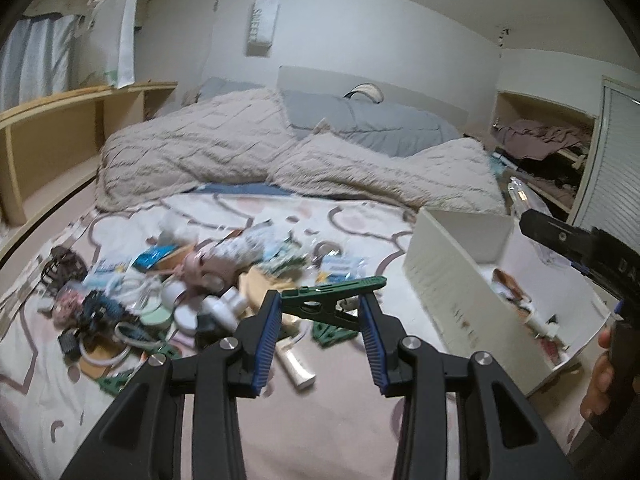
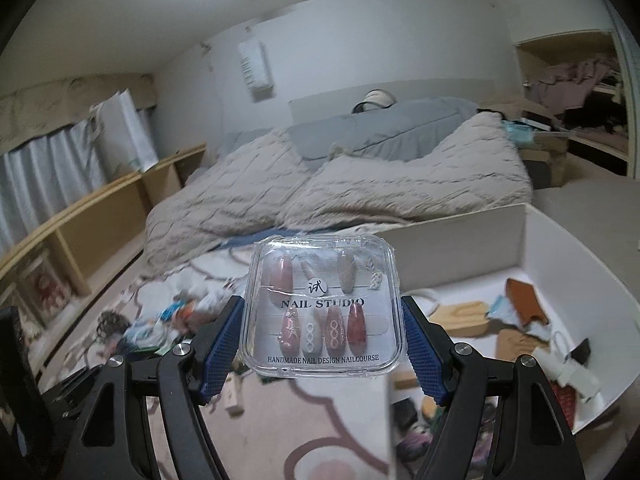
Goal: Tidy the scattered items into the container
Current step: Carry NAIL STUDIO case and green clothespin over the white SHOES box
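On the patterned bedspread a heap of small clutter lies at the left, and just right of it the left gripper is clamped on a green clothes peg, held above the pile with bare bedspread near the camera. Farther right, the right gripper grips a clear nail case reading "NAIL STUDIO" and "HANDMADE NAIL DESIGN NAILCOURSE", raised at the near-left rim of the white box, which already holds several items.
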`<act>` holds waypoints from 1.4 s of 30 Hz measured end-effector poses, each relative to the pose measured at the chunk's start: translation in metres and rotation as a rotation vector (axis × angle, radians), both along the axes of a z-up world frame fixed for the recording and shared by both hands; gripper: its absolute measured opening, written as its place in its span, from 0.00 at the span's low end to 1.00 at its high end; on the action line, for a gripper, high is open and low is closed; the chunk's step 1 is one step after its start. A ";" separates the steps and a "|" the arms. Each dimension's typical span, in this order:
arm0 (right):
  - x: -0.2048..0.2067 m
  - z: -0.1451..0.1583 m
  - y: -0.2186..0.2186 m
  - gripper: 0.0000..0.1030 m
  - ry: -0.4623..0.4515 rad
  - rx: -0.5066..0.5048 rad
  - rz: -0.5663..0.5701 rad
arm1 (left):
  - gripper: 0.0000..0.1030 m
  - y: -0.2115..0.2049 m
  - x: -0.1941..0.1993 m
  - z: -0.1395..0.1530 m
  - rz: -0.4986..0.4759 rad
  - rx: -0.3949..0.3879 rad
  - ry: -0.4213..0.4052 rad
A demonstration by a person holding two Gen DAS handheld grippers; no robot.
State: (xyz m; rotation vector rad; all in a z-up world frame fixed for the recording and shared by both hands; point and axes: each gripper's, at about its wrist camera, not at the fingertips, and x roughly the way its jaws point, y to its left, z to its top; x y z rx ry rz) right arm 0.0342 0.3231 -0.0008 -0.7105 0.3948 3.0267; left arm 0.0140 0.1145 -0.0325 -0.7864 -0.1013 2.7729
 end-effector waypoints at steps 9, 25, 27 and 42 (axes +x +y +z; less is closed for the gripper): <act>-0.015 0.036 0.045 0.74 0.052 -0.007 -0.140 | 0.38 0.031 -0.007 0.037 -0.059 0.032 0.076; -0.062 -0.029 0.120 0.74 -0.306 0.060 -0.322 | 0.38 0.107 -0.025 0.062 -0.192 0.024 0.111; -0.063 -0.036 0.124 0.74 -0.346 0.056 -0.307 | 0.38 0.116 -0.027 0.064 -0.208 0.022 0.113; -0.044 -0.048 0.125 0.74 -0.402 0.072 -0.199 | 0.38 0.188 -0.058 0.060 -0.317 -0.008 0.040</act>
